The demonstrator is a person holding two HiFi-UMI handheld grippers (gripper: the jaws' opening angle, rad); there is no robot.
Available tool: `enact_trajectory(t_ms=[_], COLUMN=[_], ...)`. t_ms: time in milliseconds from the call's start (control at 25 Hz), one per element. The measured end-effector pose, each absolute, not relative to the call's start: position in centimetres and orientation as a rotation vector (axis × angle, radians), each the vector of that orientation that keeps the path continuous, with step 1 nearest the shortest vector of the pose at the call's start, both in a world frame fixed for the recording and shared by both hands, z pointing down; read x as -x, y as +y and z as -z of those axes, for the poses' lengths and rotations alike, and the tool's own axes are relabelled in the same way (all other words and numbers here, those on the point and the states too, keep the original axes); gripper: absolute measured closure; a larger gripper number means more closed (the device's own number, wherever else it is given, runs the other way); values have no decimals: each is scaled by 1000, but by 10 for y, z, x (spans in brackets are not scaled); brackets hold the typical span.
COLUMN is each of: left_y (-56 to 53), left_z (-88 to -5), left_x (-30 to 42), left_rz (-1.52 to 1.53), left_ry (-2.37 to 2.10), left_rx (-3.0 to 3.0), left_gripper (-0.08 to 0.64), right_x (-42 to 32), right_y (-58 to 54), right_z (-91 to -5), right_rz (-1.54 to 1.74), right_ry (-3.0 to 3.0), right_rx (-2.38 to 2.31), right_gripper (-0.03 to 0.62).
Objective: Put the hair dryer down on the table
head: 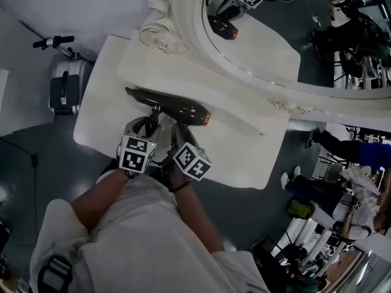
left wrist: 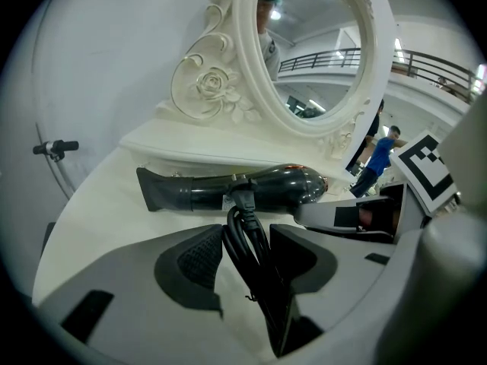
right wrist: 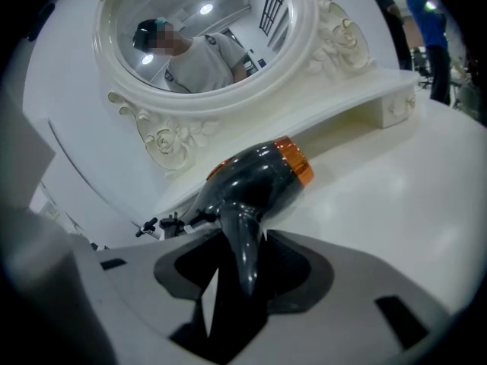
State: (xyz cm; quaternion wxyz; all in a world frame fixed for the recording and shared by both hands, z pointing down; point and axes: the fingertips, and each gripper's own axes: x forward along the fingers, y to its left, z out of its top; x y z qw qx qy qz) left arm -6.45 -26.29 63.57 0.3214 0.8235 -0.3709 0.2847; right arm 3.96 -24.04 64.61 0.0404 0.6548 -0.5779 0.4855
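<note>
Right tongs (right wrist: 245, 261) are pinched on the handle of the hair dryer (head: 177, 105); left tongs (left wrist: 242, 258) are clamped on its bundled cord (left wrist: 245, 234). The hair dryer is seen lying at frame centre on the white surface (head: 244, 157). Set-down looks nearly done; release of both grips is called for next.

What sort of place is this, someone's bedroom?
Probably a staged dressing corner in a large hall, not a home: an ornate white oval mirror on a white vanity table with a dark grey hair dryer, but a balcony railing and passers-by behind.
</note>
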Motion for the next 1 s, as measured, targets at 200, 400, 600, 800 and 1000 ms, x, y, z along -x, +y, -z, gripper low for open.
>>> enact_trajectory(t_ms=[200,400,600,800,1000], left_y=[-263,-262,-262,-260,-260], left_z=[-640,-643,-643,-643,-644], left_x=[65,67,69,73,76], left_rz=[-750,-751,-747,-738,-719], left_ry=[-965,-965,-969,-982,-996], left_rx=[-2141,-2120,-2114,-2100,-2082], left_gripper=[360,359,360,360,360], right_x=[-41,-40,-40,-39,-39], right_y=[-239,-240,-239,-239,-241], right_z=[-653,-659,-662,-662,-662], right_rz=[-1500,-1525,-1534,-1535,-1521], right_ry=[-1756,-1755,-1737,-1734,-1742], right_rx=[-1993,-1983,-1977,-1968,-1958], right_gripper=[407,407,407,407,407])
